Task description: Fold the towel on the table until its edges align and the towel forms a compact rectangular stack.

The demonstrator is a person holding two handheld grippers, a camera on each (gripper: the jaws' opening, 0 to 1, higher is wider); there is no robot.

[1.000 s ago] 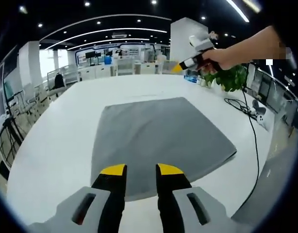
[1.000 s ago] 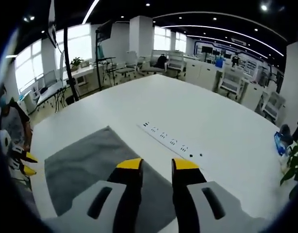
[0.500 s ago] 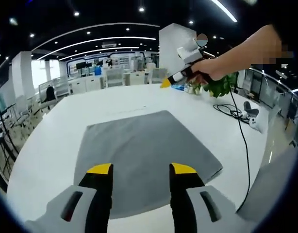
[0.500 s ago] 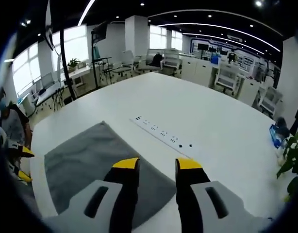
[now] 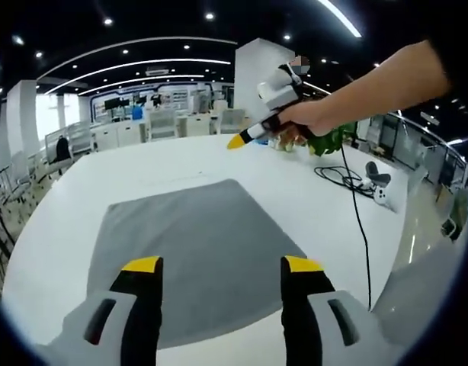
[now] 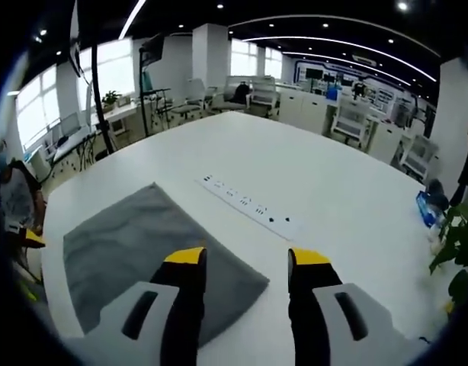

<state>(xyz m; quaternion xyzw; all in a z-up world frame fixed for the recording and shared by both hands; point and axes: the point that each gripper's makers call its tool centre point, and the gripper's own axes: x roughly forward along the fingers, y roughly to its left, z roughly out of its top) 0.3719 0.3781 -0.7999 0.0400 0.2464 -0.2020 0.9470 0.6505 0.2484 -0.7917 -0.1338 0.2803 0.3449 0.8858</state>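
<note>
A: Status?
B: Both my claws, left [image 5: 222, 265] and right [image 6: 245, 255], gape wide, empty. Grey towel [image 5: 184, 252] flat on white desk [image 5: 81, 179], near edge.
A: Risk?
B: Pinching one layer crooked, edges misalign.

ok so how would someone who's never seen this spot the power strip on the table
Start at the big white table and find the grey towel lying flat on it. Just past the towel's far edge lies the power strip, a long, thin white bar, marked by its row of small dark sockets.

Left tool [image 5: 222, 268]: black jaws, yellow tips, grey slotted housings.
Right tool [image 6: 245, 259]: black jaws, yellow tips, grey housings.
Forearm [image 5: 379, 80]: bare.
</note>
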